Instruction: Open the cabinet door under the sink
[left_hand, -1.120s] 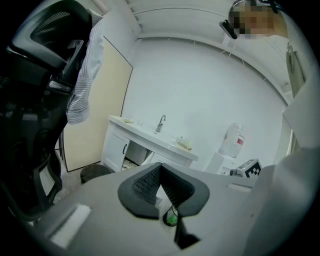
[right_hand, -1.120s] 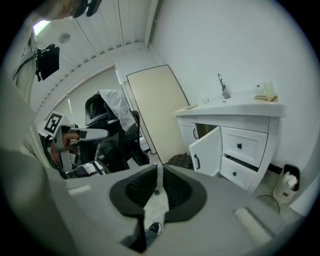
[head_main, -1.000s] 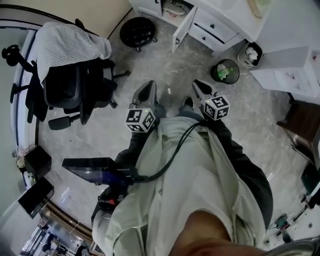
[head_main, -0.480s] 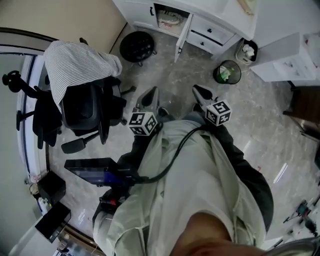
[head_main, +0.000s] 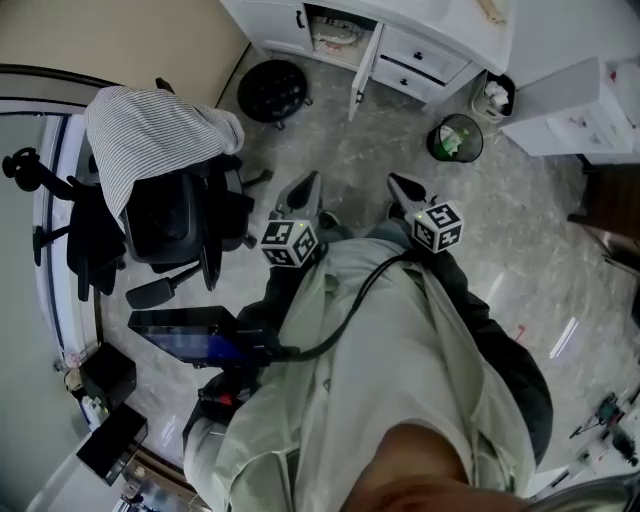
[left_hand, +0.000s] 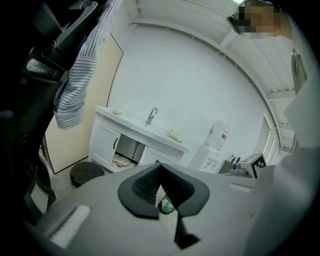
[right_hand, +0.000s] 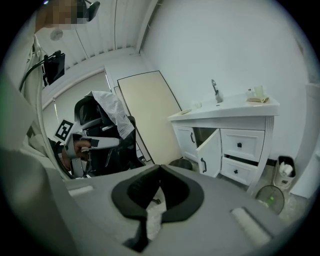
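The white sink cabinet (head_main: 400, 40) stands across the floor at the top of the head view. Its door (head_main: 364, 68) under the sink hangs open, swung out toward me, and the inside (head_main: 335, 30) shows clutter. In the right gripper view the open door (right_hand: 210, 152) with its dark handle is left of two drawers (right_hand: 241, 146). My left gripper (head_main: 303, 183) and right gripper (head_main: 398, 183) are held close to my body, far from the cabinet. Both are shut with nothing between the jaws, as the left gripper (left_hand: 159, 165) and right gripper (right_hand: 159, 169) show in their own views.
A black office chair (head_main: 175, 215) draped with a striped shirt (head_main: 160, 125) is at my left. A round black stool (head_main: 274, 65) sits beside the cabinet. A waste bin (head_main: 453, 138) with green contents and a white unit (head_main: 575, 105) are at the right.
The head view has shifted slightly, so the cabinet and chair sit a little differently in frame. Both grippers stay shut near my body; the door is open throughout.
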